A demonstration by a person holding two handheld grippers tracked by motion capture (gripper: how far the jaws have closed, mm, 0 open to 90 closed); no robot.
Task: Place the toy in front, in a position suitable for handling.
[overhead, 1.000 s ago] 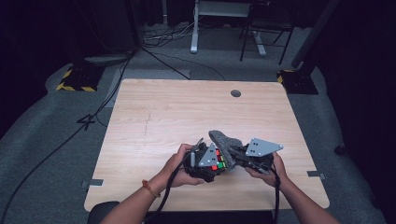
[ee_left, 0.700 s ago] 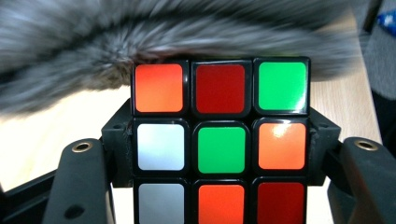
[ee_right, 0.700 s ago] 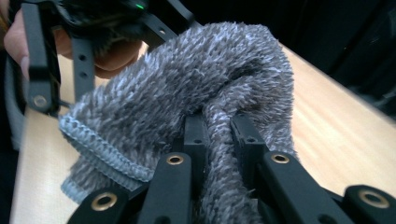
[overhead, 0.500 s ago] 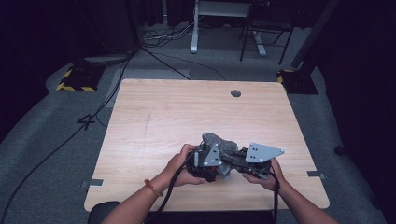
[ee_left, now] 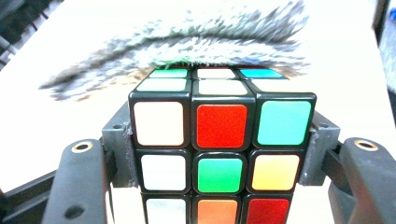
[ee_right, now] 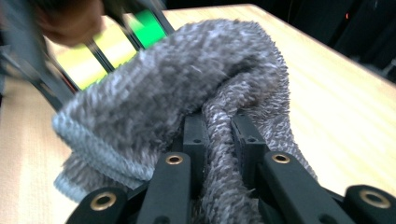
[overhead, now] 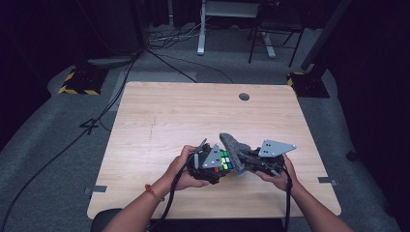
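Surroundings: dark room with grey carpet; I saw a pale wood-grain table with a round cable hole near its far edge, and yellow-black striped blocks on the floor beyond it.
Cube, looks: puzzle cube, black frame with glossy square stickers; the face toward the left gripper view showed white, red and cyan on top, white, green and yellow below, orange and red at the bottom edge.
Cube, place: held above the near part of the table, between my two hands, in the high view.
Left gripper: clamped on the cube, grey pads pressed flat on its two sides.
Cloth: grey terry cloth, fuzzy loop pile with a ribbed hem, bunched into a thick fold.
Cloth, place: draped against the far side of the cube; I logged it touching the top edge in the left gripper view.
Right gripper: jaws pinched on a fold of the cloth.
Blur: cube stickers in the right gripper view were smeared yellow and green.
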